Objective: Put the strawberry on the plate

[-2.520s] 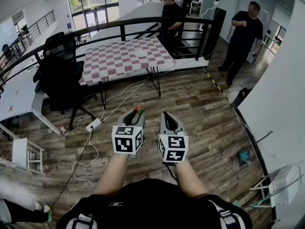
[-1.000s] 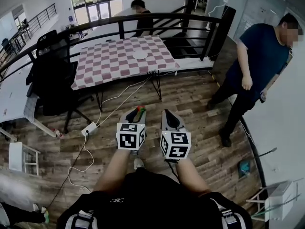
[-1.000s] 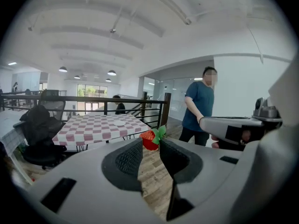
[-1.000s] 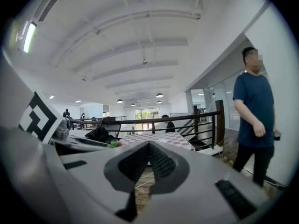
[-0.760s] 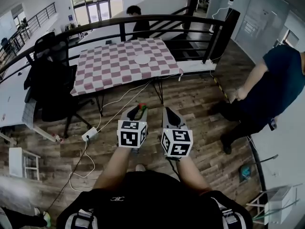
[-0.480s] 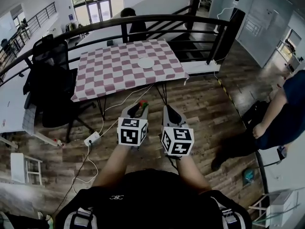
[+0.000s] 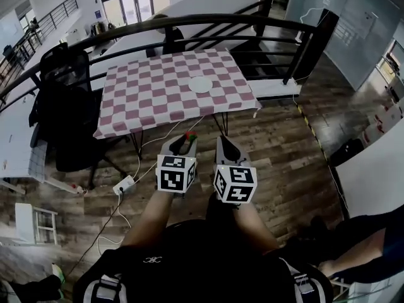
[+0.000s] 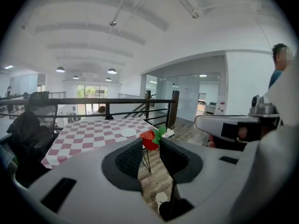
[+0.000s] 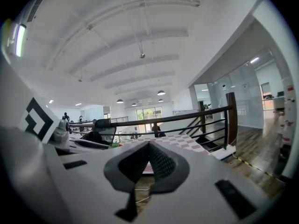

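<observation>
Strawberry (image 8: 148, 140) in left tongs (image 8: 150, 143) – left gripper view | plate (image 7: 201, 84) – head view

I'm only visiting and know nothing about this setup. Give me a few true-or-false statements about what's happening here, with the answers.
1. The left gripper holds the strawberry. True.
2. The right gripper holds something too. False: its jaws are shut with nothing between them.
3. The plate sits on a checkered table. True.
4. The strawberry already lies on the plate. False: the plate is empty.
5. Both grippers are above the table. False: they are above the wooden floor, short of the table.
</observation>
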The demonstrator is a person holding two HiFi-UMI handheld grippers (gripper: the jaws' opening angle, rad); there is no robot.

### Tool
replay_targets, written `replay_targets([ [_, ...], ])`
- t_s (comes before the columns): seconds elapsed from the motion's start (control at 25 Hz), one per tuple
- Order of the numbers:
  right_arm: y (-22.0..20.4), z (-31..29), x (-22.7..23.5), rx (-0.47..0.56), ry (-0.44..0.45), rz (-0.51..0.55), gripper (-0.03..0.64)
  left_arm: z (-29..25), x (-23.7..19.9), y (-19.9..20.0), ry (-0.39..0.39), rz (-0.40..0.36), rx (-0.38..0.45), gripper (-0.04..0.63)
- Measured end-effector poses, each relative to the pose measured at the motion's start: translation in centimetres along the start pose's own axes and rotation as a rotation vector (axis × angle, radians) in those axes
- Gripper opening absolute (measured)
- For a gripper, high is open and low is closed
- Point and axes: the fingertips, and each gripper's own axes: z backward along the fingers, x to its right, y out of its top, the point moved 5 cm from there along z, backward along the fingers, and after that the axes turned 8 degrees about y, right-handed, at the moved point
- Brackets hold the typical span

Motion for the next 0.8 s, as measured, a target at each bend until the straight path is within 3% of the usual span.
replay_targets([
  [0.4, 3.3, -12.6, 7.3, 0.019, 0.078, 0.009, 0.011, -12.0, -3.1, 5.0, 0.066, 0.014, 0.000, 0.117],
  [0.64, 5.5, -18.7, 14.1, 0.006, 0.118, 0.002, 0.011, -19.7, -2.2, 7.9, 0.085, 0.058, -0.006, 0.117],
  [0.8, 6.3, -22.4, 17.7, -0.001, 0.145, -0.027, 0.011, -24.4, -2.3, 9.6, 0.111, 0.036, -0.025, 0.117],
])
